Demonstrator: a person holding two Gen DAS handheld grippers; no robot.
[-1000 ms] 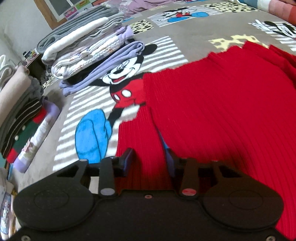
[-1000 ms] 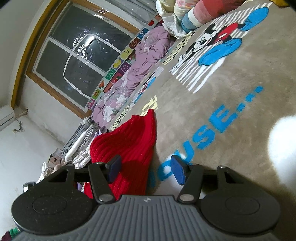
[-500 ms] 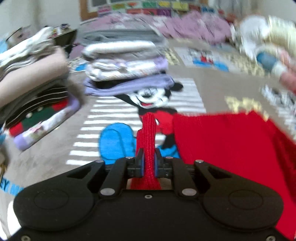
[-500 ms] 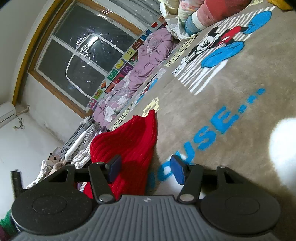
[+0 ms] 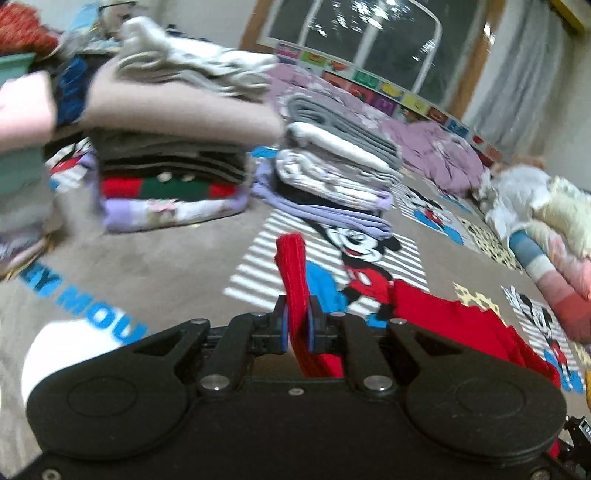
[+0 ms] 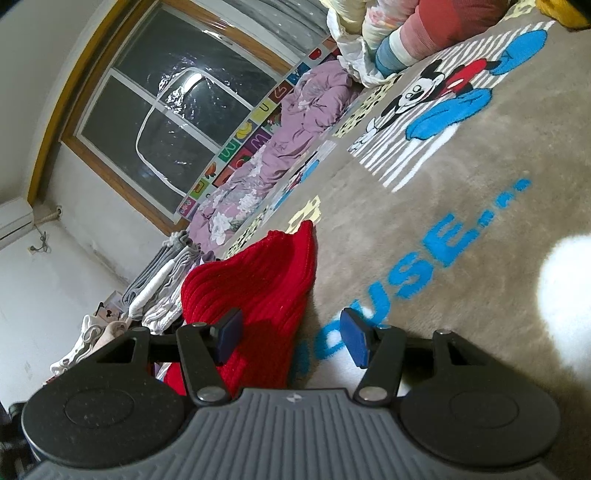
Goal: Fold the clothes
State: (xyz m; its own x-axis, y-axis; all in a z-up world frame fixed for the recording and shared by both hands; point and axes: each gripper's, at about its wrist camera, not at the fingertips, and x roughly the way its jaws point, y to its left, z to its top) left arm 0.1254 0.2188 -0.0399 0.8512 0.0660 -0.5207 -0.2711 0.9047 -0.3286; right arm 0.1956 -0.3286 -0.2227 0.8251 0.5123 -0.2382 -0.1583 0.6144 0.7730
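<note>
A red ribbed knit sweater [image 5: 450, 325] lies on the Mickey Mouse carpet [image 5: 177, 266]. My left gripper [image 5: 295, 328] is shut on an edge of it, and a strip of red knit [image 5: 293, 266] stands up between the blue pads, lifted off the carpet. In the right wrist view the sweater [image 6: 258, 288] rises in a hump in front of my right gripper [image 6: 291, 338]. That gripper is open and empty, with its left pad [image 6: 229, 334] over the red knit and its right pad over the carpet.
Two stacks of folded clothes [image 5: 173, 155] [image 5: 336, 173] stand on the carpet beyond the sweater. A purple quilt [image 5: 436, 147] lies under the window [image 5: 369, 33]. Rolled bedding [image 5: 546, 236] is piled at the right. The carpet lettering [image 6: 424, 266] lies to the right of the sweater.
My left gripper closed on the sweater's edge and lifted it, tilting up toward the stacks and window. The right gripper has barely moved and stays open.
</note>
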